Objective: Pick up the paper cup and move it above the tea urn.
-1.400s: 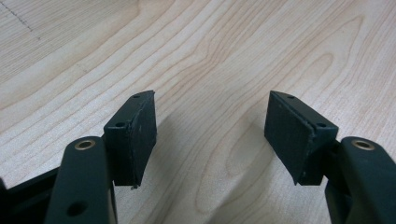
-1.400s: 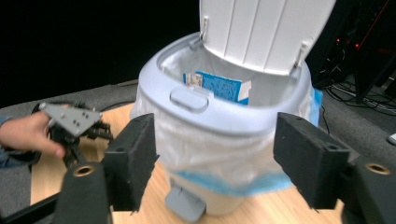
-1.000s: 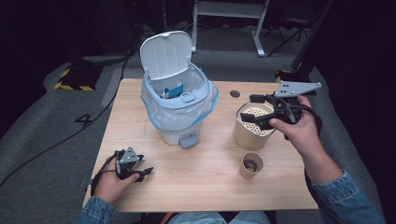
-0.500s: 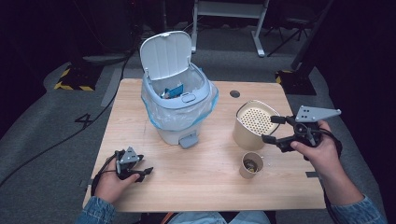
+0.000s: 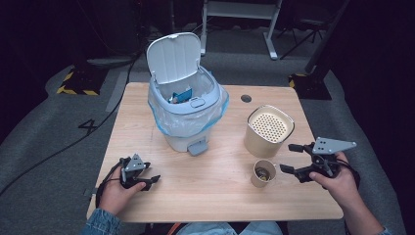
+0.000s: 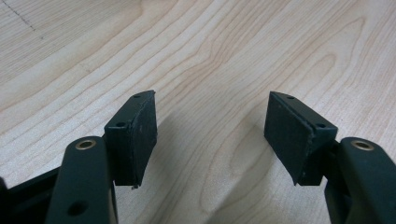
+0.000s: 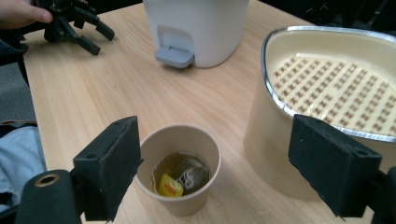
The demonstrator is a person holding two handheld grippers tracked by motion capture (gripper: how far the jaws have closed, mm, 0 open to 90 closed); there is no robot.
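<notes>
From above, the right gripper (image 5: 295, 158) hovers with jaws apart just beside the paper cup (image 5: 263, 173) on the bench (image 5: 220, 196), the left gripper (image 5: 147, 179) likewise apart; its own view shows the cup (image 7: 180, 165), tea bag (image 7: 180, 177) inside, ahead between jaws that have just been opening.

Tan paper cup (image 7: 180, 158) (yellow-tagged teabag (image 7: 180, 179) inside)

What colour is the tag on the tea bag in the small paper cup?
Yellow with a bit of red, on the tea bag tag in the small tan paper cup; clearest in the right gripper view.
</notes>
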